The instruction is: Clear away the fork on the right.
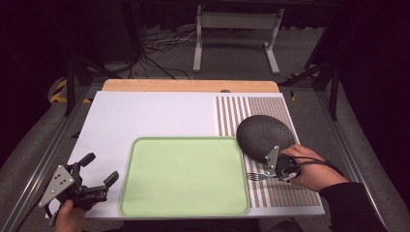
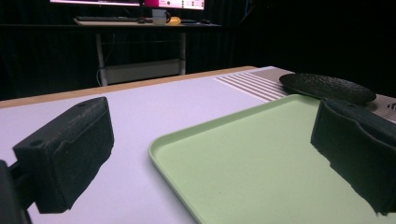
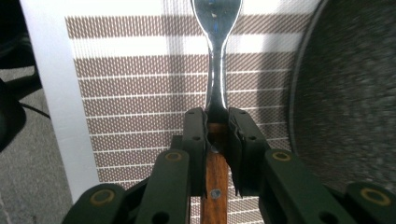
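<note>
While the right gripper (image 3: 217, 133) clamps a wooden-handled steel fork (image 3: 215, 84), the left gripper (image 1: 99, 174) waits with its jaws spread wide and nothing between them.

Gripped where wood meets metal, that fork hangs over the brown-striped woven placemat (image 1: 285, 191), tines just beside the pale green plastic tray (image 1: 183, 176), near the black speckled round plate (image 1: 263, 135); the left gripper hovers over the white tabletop (image 1: 145, 113), left of the tray.

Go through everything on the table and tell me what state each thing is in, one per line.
fork: clamped by its wooden handle in the right gripper, tines toward the tray
right gripper: shut on the fork
left gripper: open, holding nothing
green tray: empty, flat on the table
black plate: empty, resting on the striped placemat
</note>
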Available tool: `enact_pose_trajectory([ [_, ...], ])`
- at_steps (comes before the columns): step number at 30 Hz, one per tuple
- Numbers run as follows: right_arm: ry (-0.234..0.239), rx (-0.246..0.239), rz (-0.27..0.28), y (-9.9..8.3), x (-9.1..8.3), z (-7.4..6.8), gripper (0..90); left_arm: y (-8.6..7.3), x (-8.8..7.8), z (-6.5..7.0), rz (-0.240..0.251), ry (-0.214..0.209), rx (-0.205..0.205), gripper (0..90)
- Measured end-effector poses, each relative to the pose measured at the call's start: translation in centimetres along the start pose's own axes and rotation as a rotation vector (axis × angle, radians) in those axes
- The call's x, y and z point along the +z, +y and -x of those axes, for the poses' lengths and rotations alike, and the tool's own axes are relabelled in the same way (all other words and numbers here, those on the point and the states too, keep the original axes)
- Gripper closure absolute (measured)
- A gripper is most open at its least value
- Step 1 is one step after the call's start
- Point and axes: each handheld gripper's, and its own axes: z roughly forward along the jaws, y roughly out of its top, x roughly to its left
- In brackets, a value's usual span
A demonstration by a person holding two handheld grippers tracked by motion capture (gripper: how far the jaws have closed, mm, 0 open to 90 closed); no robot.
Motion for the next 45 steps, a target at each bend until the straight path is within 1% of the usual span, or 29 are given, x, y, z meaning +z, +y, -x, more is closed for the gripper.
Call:
enact_pose_trajectory([
  [3, -0.009, 0.003, 0.006, 0.2, -0.5, 0.0, 78.0, 0.0, 0.0, 0.0, 0.001, 0.0, 0.0, 0.0],
  [5, -0.022, 0.005, 0.008, 0.6, -1.2, 0.1, 78.0, 0.0, 0.0, 0.0, 0.001, 0.0, -0.001, 0.0],
  [7, -0.023, 0.001, 0.013, 0.7, -1.4, 0.2, 78.0, 0.0, 0.0, 0.0, 0.001, 0.0, -0.001, 0.0],
  [8, -0.031, 0.006, 0.01, 0.9, -1.7, 0.2, 78.0, 0.0, 0.0, 0.0, 0.001, -0.001, -0.001, 0.0],
  [9, -0.035, -0.001, 0.014, 1.1, -2.0, 0.3, 78.0, 0.0, 0.0, 0.0, 0.001, 0.0, -0.001, 0.0],
  [13, -0.046, 0.002, 0.026, 1.6, -2.5, 0.5, 78.0, 0.0, 0.0, 0.0, 0.001, -0.002, 0.0, 0.0],
  [14, -0.049, 0.004, 0.023, 2.0, -2.8, 0.5, 78.0, 0.0, 0.0, 0.0, 0.002, -0.001, -0.001, 0.1],
  [18, -0.057, -0.013, 0.041, 3.2, -3.3, 0.7, 78.0, 0.0, 0.0, 0.0, 0.0, -0.002, 0.001, 0.0],
  [20, -0.057, -0.017, 0.039, 3.9, -3.5, 0.8, 78.0, 0.0, 0.0, 0.0, 0.0, -0.002, 0.002, 0.0],
  [25, -0.06, -0.034, 0.048, 5.4, -3.9, 1.0, 78.0, 0.0, 0.0, 0.0, 0.002, -0.004, 0.002, 0.0],
  [27, -0.06, -0.042, 0.043, 6.0, -4.0, 1.1, 78.0, 0.0, 0.0, 0.0, 0.003, -0.004, 0.002, 0.0],
  [30, -0.06, -0.048, 0.053, 6.8, -4.2, 1.1, 78.0, 0.1, 0.0, 0.0, 0.004, -0.004, 0.001, 0.0],
  [35, -0.059, -0.052, 0.065, 8.1, -4.3, 1.3, 78.0, 0.1, 0.0, 0.0, 0.005, -0.005, 0.001, 0.0],
  [39, -0.048, -0.042, 0.071, 9.3, -4.4, 1.2, 78.0, 0.1, 0.0, 0.0, 0.005, -0.006, 0.001, 0.0],
  [42, -0.043, -0.041, 0.075, 9.8, -4.4, 1.2, 78.0, 0.1, -0.1, 0.0, 0.006, -0.005, 0.002, 0.0],
  [44, -0.042, -0.05, 0.086, 10.7, -4.4, 1.2, 78.0, 0.1, -0.1, 0.0, 0.008, -0.005, 0.0, 0.0],
  [45, -0.042, -0.05, 0.086, 10.7, -4.4, 1.2, 78.0, 0.1, -0.1, 0.0, 0.008, -0.005, 0.0, 0.0],
])
